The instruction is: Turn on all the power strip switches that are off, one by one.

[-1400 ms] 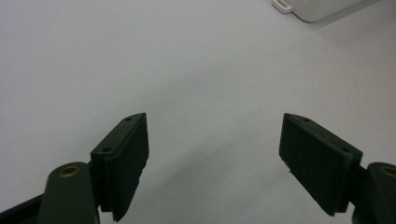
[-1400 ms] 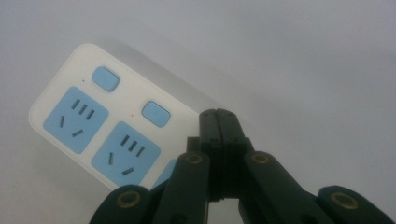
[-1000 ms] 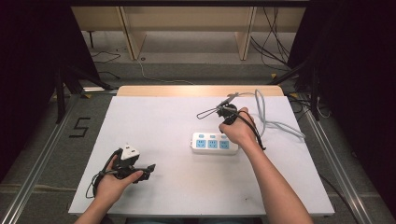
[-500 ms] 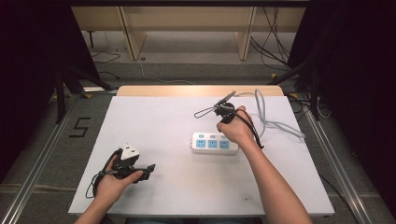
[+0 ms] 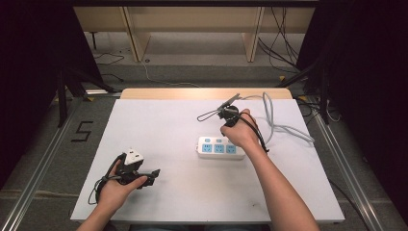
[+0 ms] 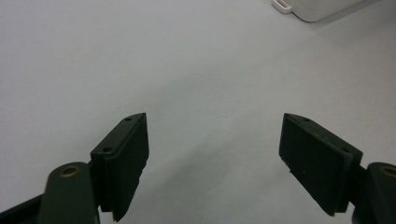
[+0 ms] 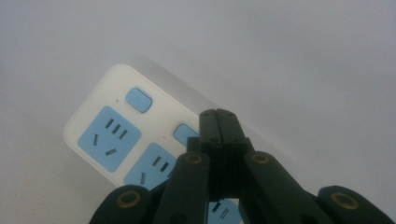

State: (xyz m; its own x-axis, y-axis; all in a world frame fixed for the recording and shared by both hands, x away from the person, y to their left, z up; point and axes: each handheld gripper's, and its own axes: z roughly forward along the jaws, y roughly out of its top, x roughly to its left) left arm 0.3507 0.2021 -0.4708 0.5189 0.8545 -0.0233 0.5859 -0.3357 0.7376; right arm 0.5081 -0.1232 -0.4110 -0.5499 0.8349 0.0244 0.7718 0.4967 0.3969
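Observation:
A white power strip (image 5: 219,147) with blue sockets lies right of the table's middle. In the right gripper view its end with small blue buttons (image 7: 109,137) is close below. My right gripper (image 7: 218,114) is shut with nothing between its jaws, held in a hand (image 5: 229,118) just above and behind the strip. My left gripper (image 5: 154,174) rests low near the front left, jaws pointing right. In its own view it stands open (image 6: 212,140) over bare white tabletop (image 6: 187,70), with a corner of the power strip (image 6: 322,7) far ahead.
The strip's grey cable (image 5: 276,126) loops across the back right of the table. A wooden strip (image 5: 192,93) edges the table's far side. Metal rails (image 5: 341,163) run along both sides, and a "5" mark (image 5: 82,131) is on the floor at left.
The right hand and its shut gripper have shifted slightly to the left above the strip. The left hand has stayed put.

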